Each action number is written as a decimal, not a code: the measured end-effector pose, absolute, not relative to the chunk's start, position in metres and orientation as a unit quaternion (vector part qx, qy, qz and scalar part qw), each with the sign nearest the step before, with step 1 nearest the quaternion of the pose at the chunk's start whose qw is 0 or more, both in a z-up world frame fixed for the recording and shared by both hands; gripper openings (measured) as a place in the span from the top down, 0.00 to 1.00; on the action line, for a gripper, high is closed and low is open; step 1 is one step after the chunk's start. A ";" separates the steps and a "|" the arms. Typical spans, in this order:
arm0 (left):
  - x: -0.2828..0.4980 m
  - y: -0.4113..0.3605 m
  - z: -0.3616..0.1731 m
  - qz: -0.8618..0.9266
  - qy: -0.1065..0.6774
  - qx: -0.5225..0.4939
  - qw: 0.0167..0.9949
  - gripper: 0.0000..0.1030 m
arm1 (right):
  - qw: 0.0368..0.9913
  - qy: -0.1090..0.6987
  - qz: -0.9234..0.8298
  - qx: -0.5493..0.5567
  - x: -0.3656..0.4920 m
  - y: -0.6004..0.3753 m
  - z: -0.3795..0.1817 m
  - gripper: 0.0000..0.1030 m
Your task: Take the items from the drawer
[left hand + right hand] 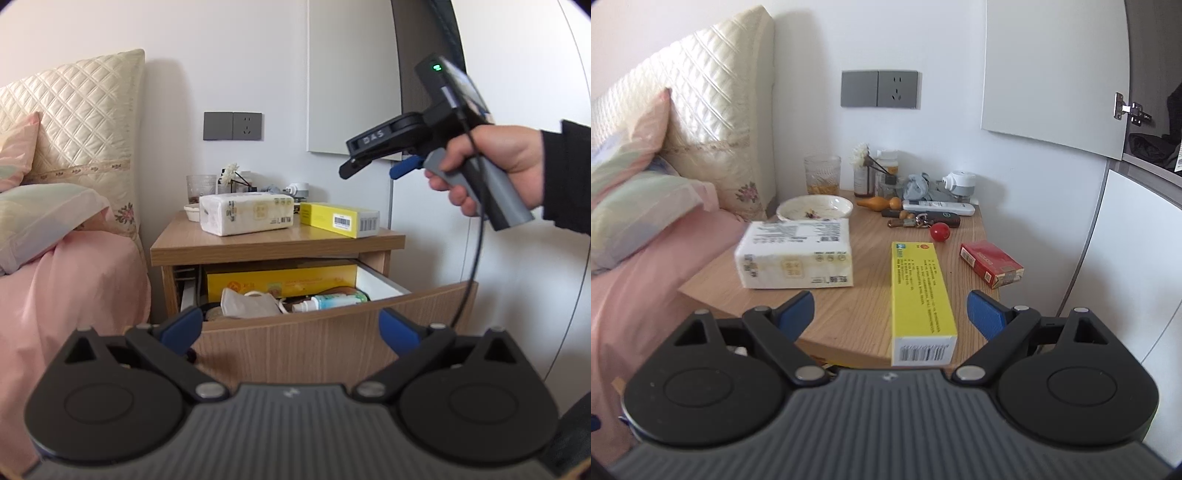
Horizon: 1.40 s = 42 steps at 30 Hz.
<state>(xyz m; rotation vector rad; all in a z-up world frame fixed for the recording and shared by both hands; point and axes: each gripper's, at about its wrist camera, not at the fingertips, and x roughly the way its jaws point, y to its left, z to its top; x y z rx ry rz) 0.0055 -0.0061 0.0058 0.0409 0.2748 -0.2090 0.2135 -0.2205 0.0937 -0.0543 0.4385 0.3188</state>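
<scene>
Below the spread left tongs [291,328], the drawer [332,328] stands open

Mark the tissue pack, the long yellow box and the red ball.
tissue pack [796,258], right wrist view, top face.
long yellow box [919,295], right wrist view, top face.
red ball [940,232], right wrist view, centre.

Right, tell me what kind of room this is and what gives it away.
Most likely a bedroom. A bed with pink sheets and a quilted headboard stands beside a wooden nightstand whose drawer is open, and a wardrobe door hangs ajar.
</scene>
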 end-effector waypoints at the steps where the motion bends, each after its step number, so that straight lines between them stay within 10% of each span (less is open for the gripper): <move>1: 0.005 -0.006 0.006 -0.103 0.137 0.021 0.985 0.00 | 0.964 0.207 0.163 -0.025 0.203 -0.221 0.094 0.11; 42: 0.008 -0.003 0.004 -0.079 0.141 0.033 0.986 0.00 | 0.980 0.098 0.159 0.075 0.035 -0.230 -0.002 0.11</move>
